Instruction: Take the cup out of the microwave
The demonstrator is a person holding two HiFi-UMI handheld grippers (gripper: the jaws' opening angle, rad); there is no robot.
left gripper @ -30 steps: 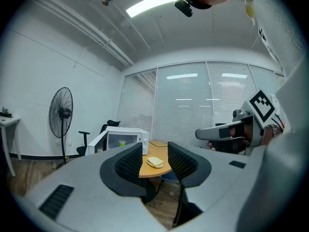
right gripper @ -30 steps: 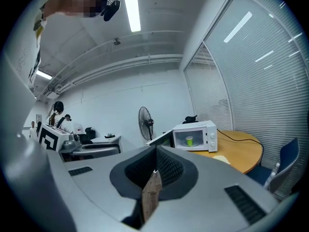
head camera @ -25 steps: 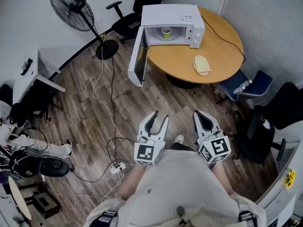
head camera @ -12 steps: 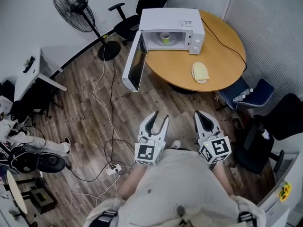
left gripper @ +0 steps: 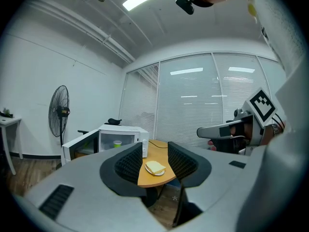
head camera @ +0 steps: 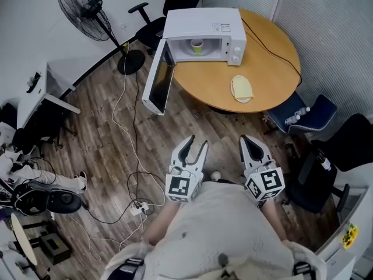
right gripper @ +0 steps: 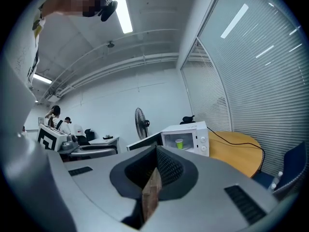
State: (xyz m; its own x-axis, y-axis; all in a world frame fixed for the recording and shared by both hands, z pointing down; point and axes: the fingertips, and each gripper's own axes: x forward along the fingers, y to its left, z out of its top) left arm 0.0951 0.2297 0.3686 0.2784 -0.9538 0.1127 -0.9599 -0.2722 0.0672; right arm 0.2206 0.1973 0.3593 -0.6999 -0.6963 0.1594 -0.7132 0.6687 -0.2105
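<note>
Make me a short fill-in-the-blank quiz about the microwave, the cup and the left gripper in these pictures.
1. The door of the microwave stands ___.
2. The green cup sits ___ the microwave.
3. The microwave rests on a round wooden ___.
4. The left gripper has ___ between its jaws.

Missing words: open; inside; table; nothing.

Beige shirt [head camera: 215,232], black-white marker cubes [head camera: 179,189]
</note>
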